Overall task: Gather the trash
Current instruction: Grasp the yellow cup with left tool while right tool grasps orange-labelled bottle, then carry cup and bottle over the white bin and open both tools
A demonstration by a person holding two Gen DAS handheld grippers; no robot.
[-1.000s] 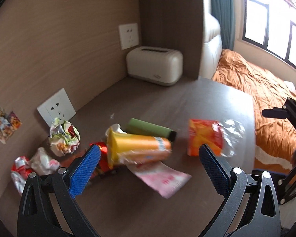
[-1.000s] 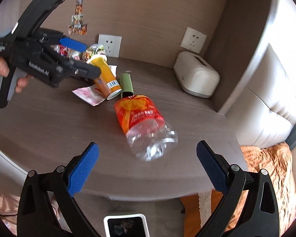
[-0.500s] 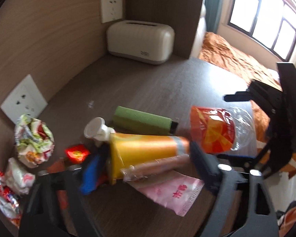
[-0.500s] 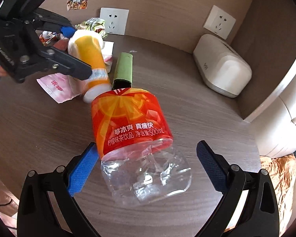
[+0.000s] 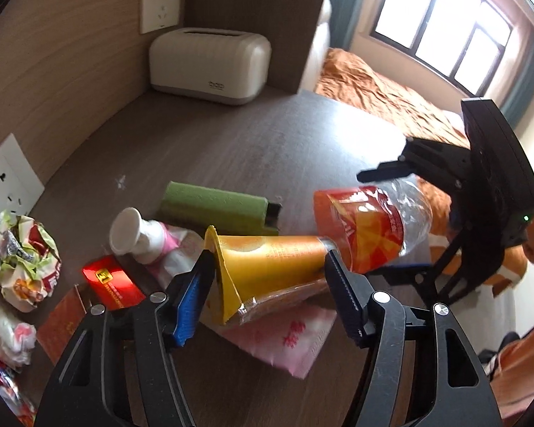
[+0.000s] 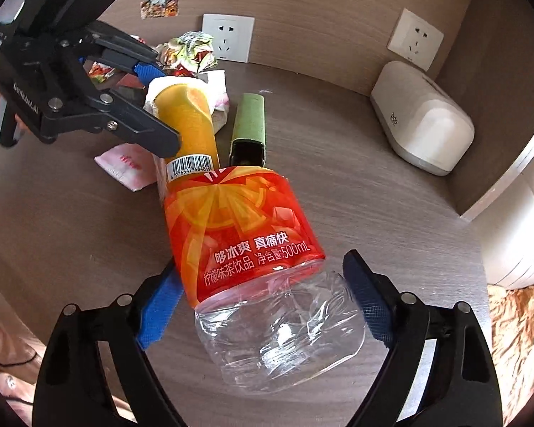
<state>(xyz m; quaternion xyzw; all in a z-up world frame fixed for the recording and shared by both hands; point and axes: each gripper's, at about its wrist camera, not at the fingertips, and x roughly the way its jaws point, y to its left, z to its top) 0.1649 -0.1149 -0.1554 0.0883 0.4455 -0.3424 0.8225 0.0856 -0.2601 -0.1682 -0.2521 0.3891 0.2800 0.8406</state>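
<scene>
Grasp step, both tongs just been closing. Left gripper [image 5: 267,288] astride yellow tube [image 5: 270,259], seemingly pinched. Right gripper [image 6: 261,302] around crushed bottle [image 6: 252,245] on desk [image 6: 373,195], not yet clenched. Next: squeeze, lift.

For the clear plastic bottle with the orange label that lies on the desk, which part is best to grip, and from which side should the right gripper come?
Probably the labelled middle of the bottle, from above, with the jaws across its width. It lies on its side on the desk, so both round flanks are free. The clear base end looks crumpled and may buckle. The right gripper, whose jaws have just been closing, already straddles it near the label's edge.
</scene>
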